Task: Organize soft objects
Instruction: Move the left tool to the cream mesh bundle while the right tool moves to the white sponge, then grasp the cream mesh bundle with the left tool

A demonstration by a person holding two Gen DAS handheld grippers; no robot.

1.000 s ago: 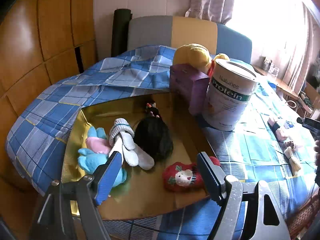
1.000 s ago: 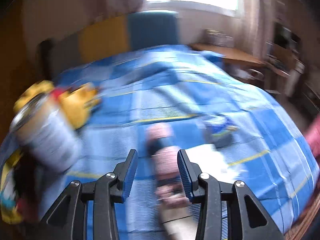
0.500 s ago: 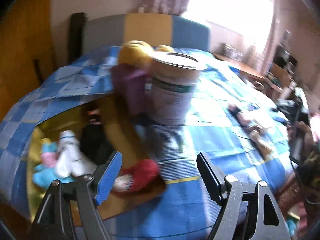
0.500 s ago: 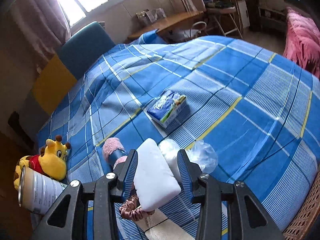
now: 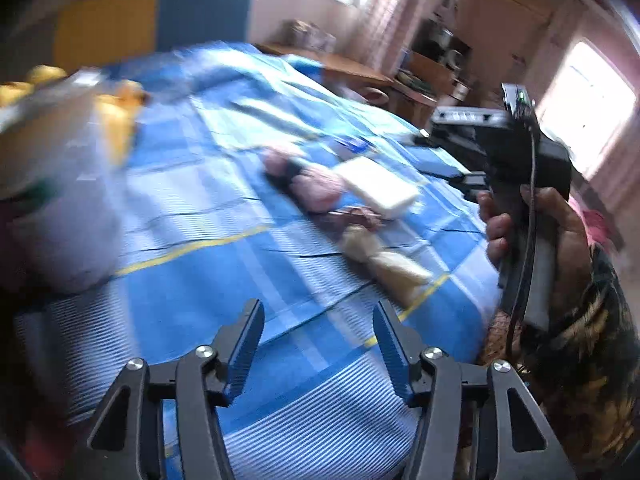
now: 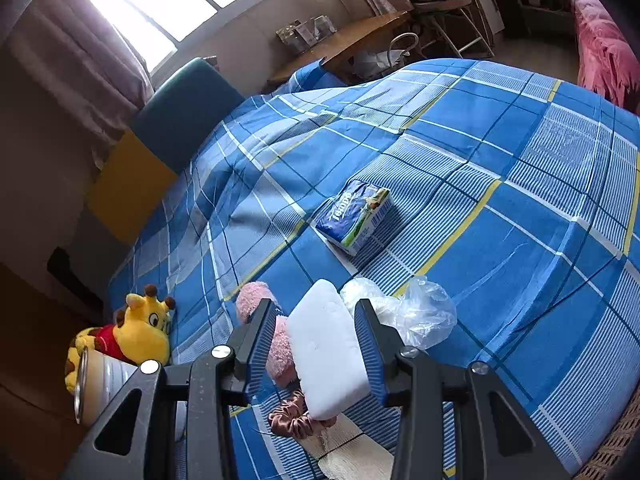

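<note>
a white sponge (image 6: 328,354) is seen between the blue pads of the right gripper (image 6: 316,354), lying on the blue plaid bedspread (image 6: 500,240) over a pink fluffy item (image 6: 280,344) and a brown satin scrunchie (image 6: 292,418); whether the pads press on it cannot be told. the left gripper (image 5: 318,350) is closing with nothing between its jaws, above bare bedspread. a tissue pack (image 6: 354,216) lies beyond, a giraffe plush (image 6: 140,328) beside a tin (image 6: 100,380).
</note>
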